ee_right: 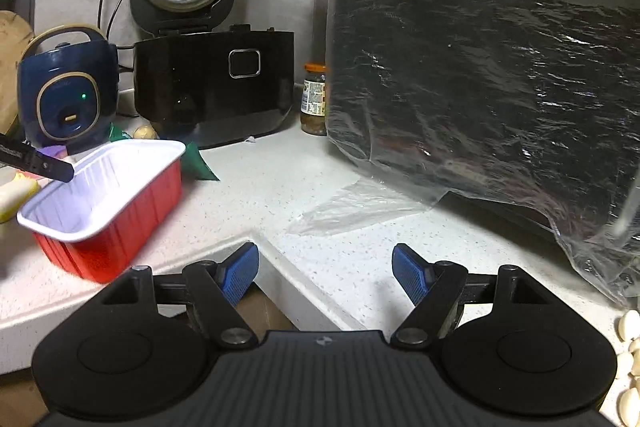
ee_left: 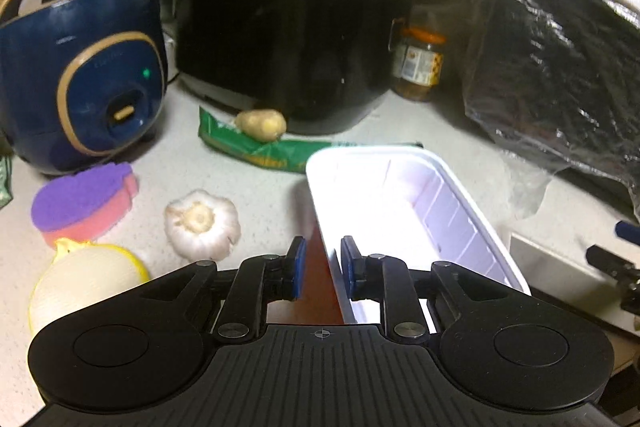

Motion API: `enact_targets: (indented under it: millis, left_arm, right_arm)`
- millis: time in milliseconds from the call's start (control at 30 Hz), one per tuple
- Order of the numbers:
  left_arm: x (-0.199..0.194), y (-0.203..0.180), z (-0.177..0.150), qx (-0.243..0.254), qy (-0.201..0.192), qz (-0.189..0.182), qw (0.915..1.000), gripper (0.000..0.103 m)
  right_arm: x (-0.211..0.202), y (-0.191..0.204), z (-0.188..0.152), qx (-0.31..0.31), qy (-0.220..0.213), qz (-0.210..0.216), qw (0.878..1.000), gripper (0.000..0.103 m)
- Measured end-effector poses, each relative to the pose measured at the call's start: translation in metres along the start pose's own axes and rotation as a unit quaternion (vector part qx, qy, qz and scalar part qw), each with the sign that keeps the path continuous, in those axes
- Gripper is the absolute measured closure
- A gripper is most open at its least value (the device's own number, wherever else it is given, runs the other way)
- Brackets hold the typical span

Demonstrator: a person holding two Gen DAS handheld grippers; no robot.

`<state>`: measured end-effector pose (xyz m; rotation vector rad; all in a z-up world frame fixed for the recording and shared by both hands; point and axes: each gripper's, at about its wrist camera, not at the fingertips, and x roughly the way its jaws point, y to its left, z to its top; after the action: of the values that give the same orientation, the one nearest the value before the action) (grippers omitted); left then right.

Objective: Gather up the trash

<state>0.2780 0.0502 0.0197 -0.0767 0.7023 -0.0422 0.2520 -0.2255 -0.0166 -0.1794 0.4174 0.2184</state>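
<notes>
My left gripper (ee_left: 323, 267) is shut on the near wall of an empty food tray (ee_left: 404, 211), red outside and white inside, and holds it tilted just above the counter. The tray also shows at the left of the right wrist view (ee_right: 108, 199), with a left finger (ee_right: 40, 163) at its rim. My right gripper (ee_right: 325, 273) is open and empty over the counter's inner corner. A green wrapper (ee_left: 260, 147) lies behind the tray with a potato (ee_left: 261, 123) on it. A black trash bag (ee_right: 480, 75) under clear plastic stands at the right.
A blue rice cooker (ee_left: 80, 83) and a black cooker (ee_left: 288, 51) with its lid up stand at the back, a jar (ee_left: 420, 63) beside them. A garlic bulb (ee_left: 202, 223), a purple-pink sponge (ee_left: 84, 203) and an onion (ee_left: 80, 287) lie left. Garlic cloves (ee_right: 630, 347) lie right.
</notes>
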Motion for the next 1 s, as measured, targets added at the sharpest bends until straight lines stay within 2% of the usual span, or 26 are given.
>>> enact_targets:
  millis: [167, 400, 433, 533, 600, 633, 733, 833, 933, 1000]
  left_arm:
    - [0.012, -0.005, -0.006, 0.01, 0.014, 0.007, 0.9998, 0.081]
    - [0.027, -0.008, -0.02, 0.013, 0.043, -0.028, 0.9986, 0.085]
    - [0.024, -0.005, -0.023, 0.006, 0.043, -0.032, 0.9986, 0.087]
    - [0.008, 0.014, -0.034, -0.061, 0.05, -0.04, 0.9961, 0.088]
    - [-0.008, 0.027, -0.042, -0.079, 0.049, -0.036, 0.995, 0.09]
    - [-0.018, 0.034, -0.047, -0.083, 0.043, -0.029, 0.9952, 0.09]
    - [-0.054, 0.055, -0.063, -0.096, 0.015, -0.015, 0.9951, 0.092]
    - [-0.092, 0.077, -0.08, -0.123, -0.02, 0.011, 0.9922, 0.092]
    - [-0.122, 0.095, -0.101, -0.151, -0.065, 0.054, 0.9849, 0.091]
    - [-0.134, 0.105, -0.116, -0.181, -0.083, 0.067, 0.9777, 0.091]
  right_arm:
    - [-0.003, -0.005, -0.006, -0.008, -0.005, -0.014, 1.0, 0.021]
    - [-0.003, 0.006, -0.014, -0.052, 0.01, -0.012, 0.999, 0.021]
    - [-0.004, 0.007, -0.014, -0.055, 0.01, -0.01, 0.998, 0.021]
    - [-0.006, 0.009, -0.009, -0.055, 0.013, -0.013, 0.998, 0.02]
    - [-0.005, 0.011, -0.002, -0.051, 0.019, -0.006, 0.998, 0.017]
    - [-0.005, 0.013, 0.003, -0.05, 0.022, 0.0, 0.999, 0.016]
    - [0.001, 0.022, 0.021, -0.051, 0.021, 0.029, 0.998, 0.004]
    - [0.008, 0.039, 0.039, -0.057, 0.006, 0.063, 0.996, 0.003]
    - [0.026, 0.06, 0.059, -0.056, 0.01, 0.12, 0.991, 0.003]
    - [0.046, 0.075, 0.072, -0.041, 0.023, 0.151, 0.987, 0.003]
